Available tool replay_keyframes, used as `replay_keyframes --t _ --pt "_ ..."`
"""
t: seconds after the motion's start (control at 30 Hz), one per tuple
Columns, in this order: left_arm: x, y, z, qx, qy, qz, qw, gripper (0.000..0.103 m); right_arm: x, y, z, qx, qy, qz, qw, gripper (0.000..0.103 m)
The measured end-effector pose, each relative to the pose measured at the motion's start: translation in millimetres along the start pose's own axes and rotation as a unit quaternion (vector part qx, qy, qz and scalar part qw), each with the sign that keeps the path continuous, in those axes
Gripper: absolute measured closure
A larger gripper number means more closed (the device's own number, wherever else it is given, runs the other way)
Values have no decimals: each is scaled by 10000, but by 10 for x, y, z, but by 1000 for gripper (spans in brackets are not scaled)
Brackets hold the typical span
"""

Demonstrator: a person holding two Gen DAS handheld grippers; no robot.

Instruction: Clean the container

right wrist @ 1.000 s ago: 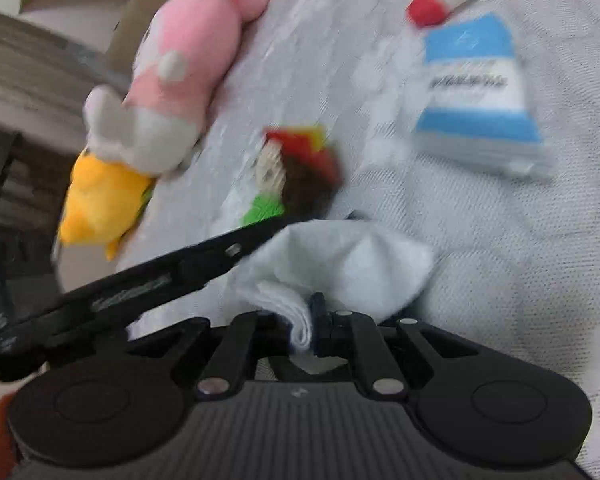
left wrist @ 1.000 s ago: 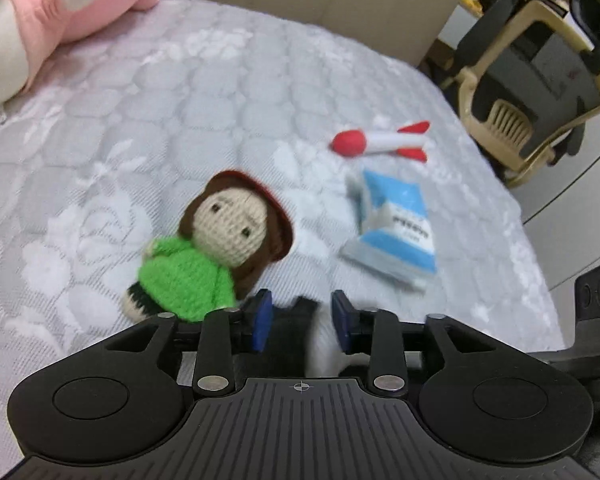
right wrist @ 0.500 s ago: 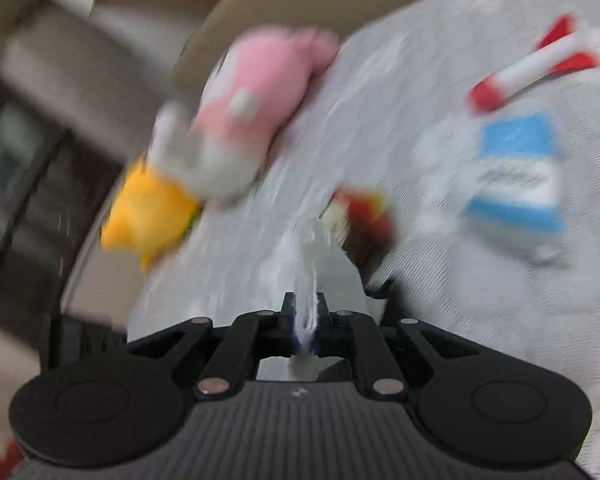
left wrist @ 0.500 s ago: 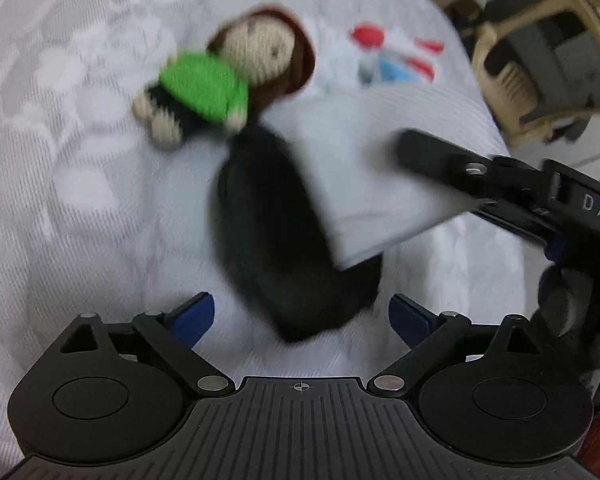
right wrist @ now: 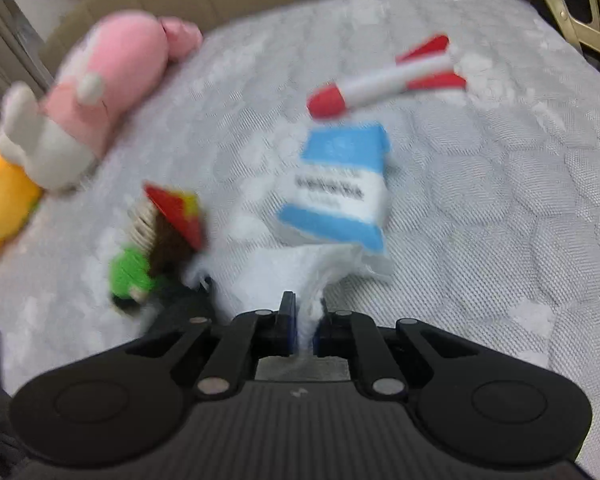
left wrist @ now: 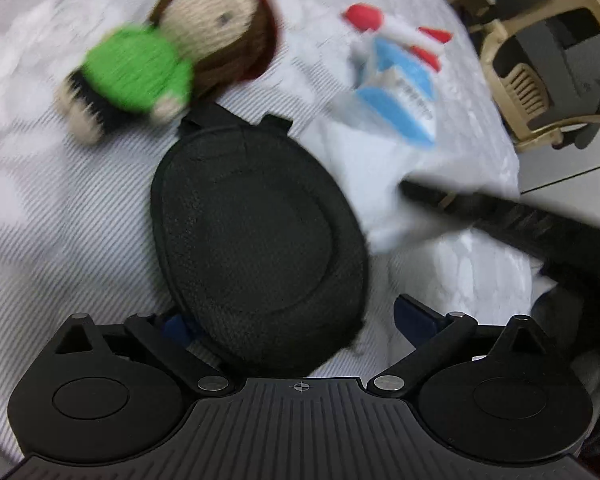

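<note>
My left gripper (left wrist: 300,324), clamped a second ago, is opening wide around the black oval container (left wrist: 256,248), now lying loose on the quilted bed (left wrist: 60,232). My right gripper (right wrist: 304,332) still pinches the white wipe (right wrist: 300,276). Beyond: crocheted doll (left wrist: 172,68), blue-white pouch (right wrist: 340,188), toy rocket (right wrist: 388,80); open quilt to the right.
</note>
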State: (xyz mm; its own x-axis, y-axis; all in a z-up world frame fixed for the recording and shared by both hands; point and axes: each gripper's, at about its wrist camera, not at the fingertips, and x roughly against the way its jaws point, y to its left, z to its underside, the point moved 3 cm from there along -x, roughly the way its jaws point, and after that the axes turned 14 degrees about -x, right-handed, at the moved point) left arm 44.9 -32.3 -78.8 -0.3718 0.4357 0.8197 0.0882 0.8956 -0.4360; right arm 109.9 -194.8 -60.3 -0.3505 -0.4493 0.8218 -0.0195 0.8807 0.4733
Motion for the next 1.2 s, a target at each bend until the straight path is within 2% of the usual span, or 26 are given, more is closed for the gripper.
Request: replay_keyframes --t 0.07,0.1,0.2,0.3,0.4,0.47,0.53,0.6,0.67,0.73,0.83,0.93,1.03,1.1,1.13,1.2 --pt "33 -40 -36 -124 -131 131 9998 1 -134 -66 95 -251 536 -175 9981 94" --pt "60 -49 -41 -228 -103 57 9997 1 -197 -68 129 -417 803 -369 9952 95" --pt "206 -40 -73 -795 -5 -461 9958 1 -311 7 189 -636 1256 -831 9865 95" --pt "411 -108 -109 -1664 -87 -1071 9802 1 -409 114 219 -830 1668 -1437 9719 96" --pt "558 -273 -120 -2465 -289 -1514 9568 1 -382 162 219 -965 1818 -1846 9610 95" --pt "573 -420 -89 -2902 -461 -1691 9408 1 -327 149 185 -923 1717 -1767 9648 94" --pt "462 -606 -56 -3323 -634 -1920 9212 1 -315 127 169 -671 1449 -1344 9780 94" --pt "296 -814 20 -3834 -844 -2316 8901 1 -282 111 170 -285 1042 -761 9912 94" --pt "123 -975 153 -4319 -1016 -2622 8570 1 -220 72 149 -148 713 -438 9964 95" --pt "-39 -1078 306 -4678 -1002 -2672 8365 1 -114 -17 74 -338 387 -396 9979 95" --pt "-202 -1153 565 -5180 -802 -2440 8159 1 133 -107 -49 -412 -373 -281 9981 96" --pt "-334 -1202 709 -5384 -590 -2073 8147 1 383 -158 -146 -579 -919 -493 9929 96" --pt "-370 -1275 754 -5602 -645 -1949 8025 1 645 -175 -174 -525 -1425 -733 9857 96" --pt "-359 -1293 732 -5628 -727 -1927 8005 1 799 -82 -184 -296 -1651 -853 9821 96" --pt "-355 -1287 712 -5583 -735 -1891 8044 1 862 -31 -176 -187 -1683 -1004 9804 96" --pt "-386 -1241 661 -5429 -606 -1766 8188 1 960 116 -127 43 -1474 -1407 9790 94"
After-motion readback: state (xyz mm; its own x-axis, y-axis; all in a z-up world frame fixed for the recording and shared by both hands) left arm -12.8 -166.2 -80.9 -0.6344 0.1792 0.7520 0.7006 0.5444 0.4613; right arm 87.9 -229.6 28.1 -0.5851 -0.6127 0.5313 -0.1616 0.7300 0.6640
